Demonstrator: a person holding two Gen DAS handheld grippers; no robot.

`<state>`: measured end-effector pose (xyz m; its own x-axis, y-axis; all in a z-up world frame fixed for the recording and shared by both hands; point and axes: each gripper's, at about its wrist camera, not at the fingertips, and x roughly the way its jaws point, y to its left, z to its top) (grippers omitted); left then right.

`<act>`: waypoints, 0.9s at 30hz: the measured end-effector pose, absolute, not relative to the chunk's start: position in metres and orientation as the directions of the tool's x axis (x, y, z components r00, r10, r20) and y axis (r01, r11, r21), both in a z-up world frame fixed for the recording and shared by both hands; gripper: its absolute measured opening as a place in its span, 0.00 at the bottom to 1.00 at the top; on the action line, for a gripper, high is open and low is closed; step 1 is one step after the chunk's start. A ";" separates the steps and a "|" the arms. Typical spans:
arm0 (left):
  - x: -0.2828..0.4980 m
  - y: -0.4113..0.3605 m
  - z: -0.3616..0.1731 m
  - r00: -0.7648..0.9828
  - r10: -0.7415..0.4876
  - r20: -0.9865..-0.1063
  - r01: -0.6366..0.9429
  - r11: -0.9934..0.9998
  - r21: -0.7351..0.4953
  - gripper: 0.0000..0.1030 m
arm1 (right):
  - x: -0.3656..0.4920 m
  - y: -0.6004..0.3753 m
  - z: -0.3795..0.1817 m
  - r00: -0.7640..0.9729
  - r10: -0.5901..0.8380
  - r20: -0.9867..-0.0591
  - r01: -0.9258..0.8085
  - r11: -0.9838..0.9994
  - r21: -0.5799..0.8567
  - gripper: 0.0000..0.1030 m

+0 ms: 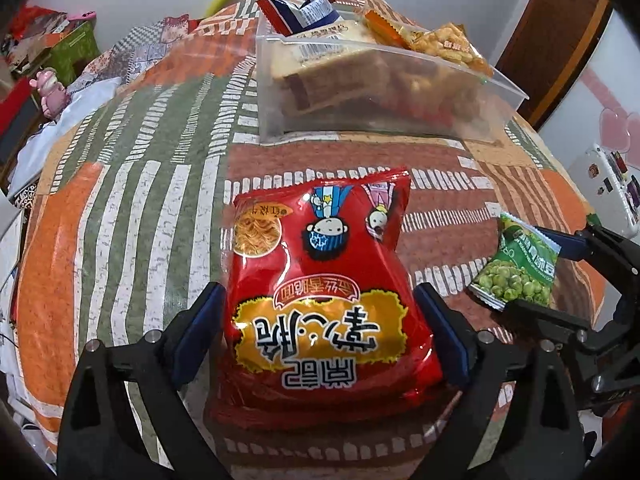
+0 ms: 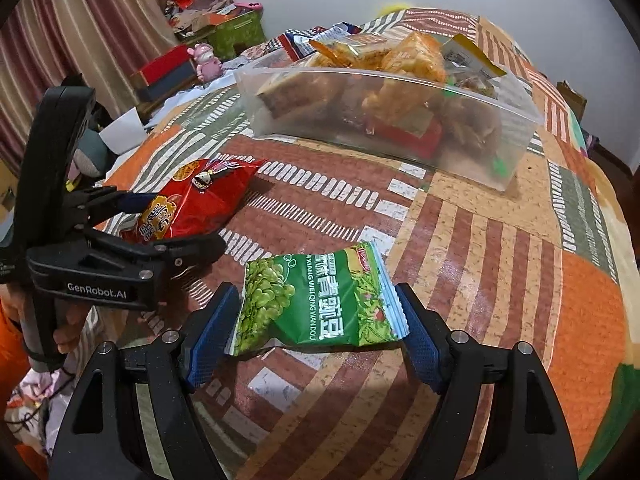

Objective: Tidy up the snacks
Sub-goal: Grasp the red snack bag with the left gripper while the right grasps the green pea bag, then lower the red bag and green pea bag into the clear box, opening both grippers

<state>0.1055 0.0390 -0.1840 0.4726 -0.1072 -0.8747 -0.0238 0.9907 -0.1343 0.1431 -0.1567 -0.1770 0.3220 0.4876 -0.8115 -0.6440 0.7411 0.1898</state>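
Observation:
A red snack bag (image 1: 320, 276) sits between the pads of my left gripper (image 1: 320, 332), which is shut on it just above the patterned tablecloth (image 1: 140, 220). A green pea packet (image 2: 320, 304) sits between the pads of my right gripper (image 2: 320, 332), which is shut on it. The pea packet (image 1: 516, 268) and right gripper also show at the right of the left wrist view. The red bag (image 2: 192, 204) and the left gripper show at the left of the right wrist view. A clear plastic bin (image 1: 360, 92) holding several snacks stands beyond, also in the right wrist view (image 2: 384, 120).
A pink figurine (image 1: 50, 92) and boxes (image 1: 52, 40) lie off the table's far left. A brown door frame (image 1: 560, 28) stands at the right. A white appliance (image 1: 604, 184) is at the right edge. The table edge curves away on the right in the right wrist view.

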 end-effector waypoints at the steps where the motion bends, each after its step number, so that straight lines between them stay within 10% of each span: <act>1: 0.105 0.039 -0.183 0.478 -0.108 -0.872 -0.020 0.991 -0.134 0.81 | 0.142 -0.157 -0.177 0.328 0.488 -0.809 -0.646 0.741 0.184 0.72; 27: 0.126 0.023 -0.104 0.660 -0.112 -0.743 0.031 0.992 -0.122 0.71 | 0.178 -0.186 -0.123 0.479 0.525 -0.704 -0.584 0.789 0.191 0.61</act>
